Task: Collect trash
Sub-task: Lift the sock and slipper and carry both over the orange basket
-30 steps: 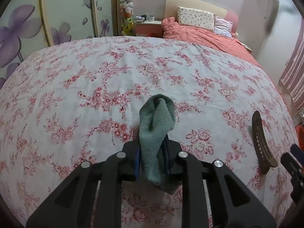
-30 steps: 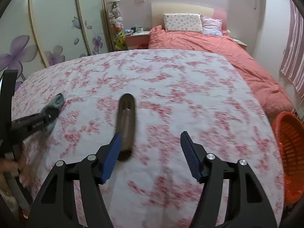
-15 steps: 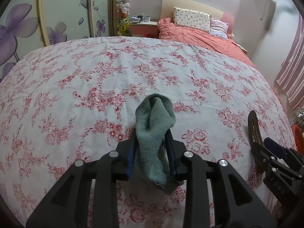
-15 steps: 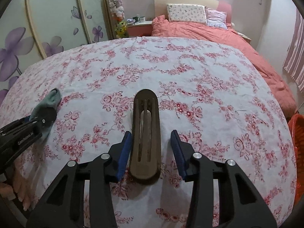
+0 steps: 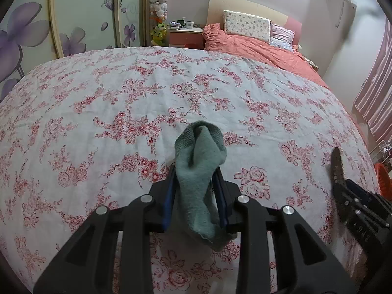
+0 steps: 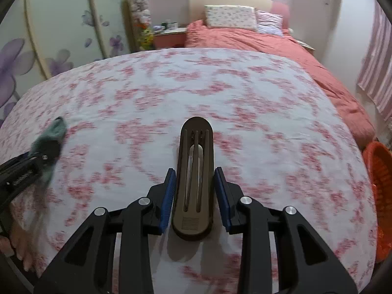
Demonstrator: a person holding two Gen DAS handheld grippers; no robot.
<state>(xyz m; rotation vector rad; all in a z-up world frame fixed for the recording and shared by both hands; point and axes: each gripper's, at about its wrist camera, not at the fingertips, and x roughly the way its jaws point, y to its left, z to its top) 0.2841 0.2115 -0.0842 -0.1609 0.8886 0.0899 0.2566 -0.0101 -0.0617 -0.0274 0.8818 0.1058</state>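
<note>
My left gripper is shut on a grey-green sock, held just above the floral bedspread; the sock's cuff sticks up past the fingertips. My right gripper is shut on a long brown slotted plastic piece, its blue pads pressing both sides. The piece also shows at the right edge of the left wrist view, with the right gripper on it. The left gripper with the sock shows at the left of the right wrist view.
An orange basket stands on the floor by the bed's right side. A salmon duvet and pillows lie at the far end. A wardrobe with purple flowers is at left, a nightstand at the back.
My right gripper closed from wide open onto the brown piece, which now sits between its pads. The left gripper kept hold of the sock and shifted slightly.
</note>
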